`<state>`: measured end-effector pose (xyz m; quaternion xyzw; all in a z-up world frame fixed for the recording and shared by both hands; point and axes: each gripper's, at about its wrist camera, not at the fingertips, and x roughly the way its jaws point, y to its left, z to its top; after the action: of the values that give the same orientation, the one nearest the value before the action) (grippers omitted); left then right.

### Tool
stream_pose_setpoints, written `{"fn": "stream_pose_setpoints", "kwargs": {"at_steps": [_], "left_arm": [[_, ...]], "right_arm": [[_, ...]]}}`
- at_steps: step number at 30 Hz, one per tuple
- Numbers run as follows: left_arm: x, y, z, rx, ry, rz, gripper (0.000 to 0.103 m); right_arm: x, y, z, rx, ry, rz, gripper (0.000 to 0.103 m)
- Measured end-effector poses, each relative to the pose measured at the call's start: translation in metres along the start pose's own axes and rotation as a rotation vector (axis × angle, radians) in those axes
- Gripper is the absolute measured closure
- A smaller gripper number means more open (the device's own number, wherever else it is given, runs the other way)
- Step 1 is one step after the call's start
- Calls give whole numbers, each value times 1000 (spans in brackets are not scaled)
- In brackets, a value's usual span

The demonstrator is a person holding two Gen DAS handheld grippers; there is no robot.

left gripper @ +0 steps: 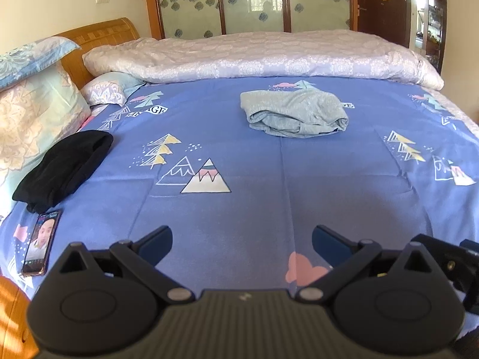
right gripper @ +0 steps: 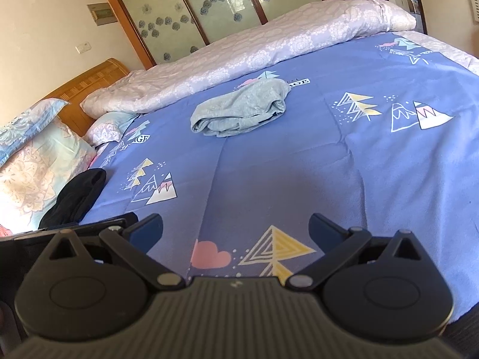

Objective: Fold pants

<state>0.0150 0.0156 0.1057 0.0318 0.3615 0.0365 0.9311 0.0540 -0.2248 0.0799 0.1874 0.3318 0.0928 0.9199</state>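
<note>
Light grey pants lie in a folded bundle on the blue patterned bedsheet, toward the far middle of the bed. They also show in the right wrist view. My left gripper is open and empty, held low over the near part of the sheet, well short of the pants. My right gripper is open and empty too, over the near sheet, and the pants lie far ahead of it and slightly left.
A black garment lies at the left by the pillows. A phone with a lit screen lies near the left edge. A rolled pale quilt runs along the far side. A wooden headboard stands at the left.
</note>
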Motion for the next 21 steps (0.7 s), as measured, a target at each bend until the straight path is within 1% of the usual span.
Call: {"fn": "stream_pose_setpoints", "kwargs": {"at_steps": [3, 8, 16, 21], "left_arm": [[2, -2, -1, 7, 10, 7, 0], [7, -1, -3, -9, 56, -24, 0], [11, -2, -5, -4, 66, 12, 0], [17, 0, -7, -5, 90, 8, 0]], "right_arm": [[-1, -2, -2, 4, 3, -1, 0], [3, -8, -2, 41, 39, 2, 0], [6, -12, -5, 66, 63, 3, 0], [6, -13, -6, 66, 71, 3, 0]]}}
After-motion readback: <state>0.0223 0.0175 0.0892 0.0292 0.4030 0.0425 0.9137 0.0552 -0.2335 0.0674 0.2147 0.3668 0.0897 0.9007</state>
